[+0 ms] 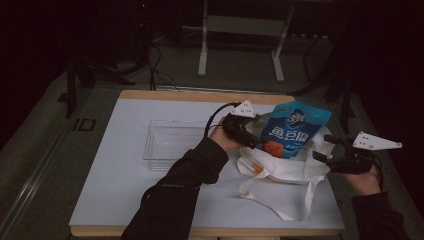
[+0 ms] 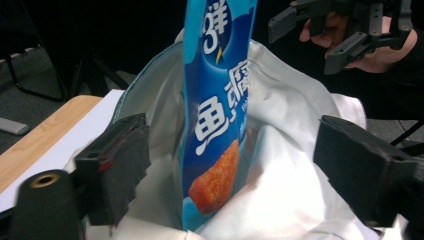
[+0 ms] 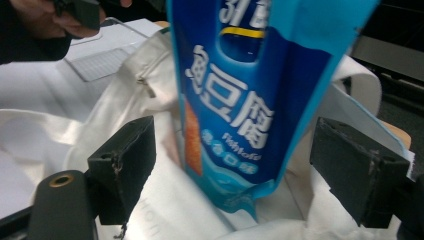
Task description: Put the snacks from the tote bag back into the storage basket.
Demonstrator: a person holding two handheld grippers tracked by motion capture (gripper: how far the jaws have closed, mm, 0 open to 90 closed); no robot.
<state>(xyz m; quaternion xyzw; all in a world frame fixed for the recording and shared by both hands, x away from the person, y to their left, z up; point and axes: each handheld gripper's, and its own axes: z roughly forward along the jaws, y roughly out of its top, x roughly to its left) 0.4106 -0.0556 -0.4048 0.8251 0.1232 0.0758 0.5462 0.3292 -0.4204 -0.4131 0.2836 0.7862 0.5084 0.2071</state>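
A blue snack pouch (image 1: 295, 129) stands upright in the mouth of a white tote bag (image 1: 280, 172) on the white surface (image 1: 125, 175), right of a clear tray (image 1: 170, 142). The left gripper (image 1: 250, 137) sits at the pouch's left and the right gripper (image 1: 327, 147) at its right; both sets of fingers are spread apart, released, grasping nothing.

White table (image 1: 125, 185): tote bag (image 1: 280, 172), clear tray (image 1: 170, 142)

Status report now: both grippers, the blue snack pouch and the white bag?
Left gripper open, right gripper open, both astride blue snack pouch. Pouch upright, bottom inside white tote bag. Nothing blocking.
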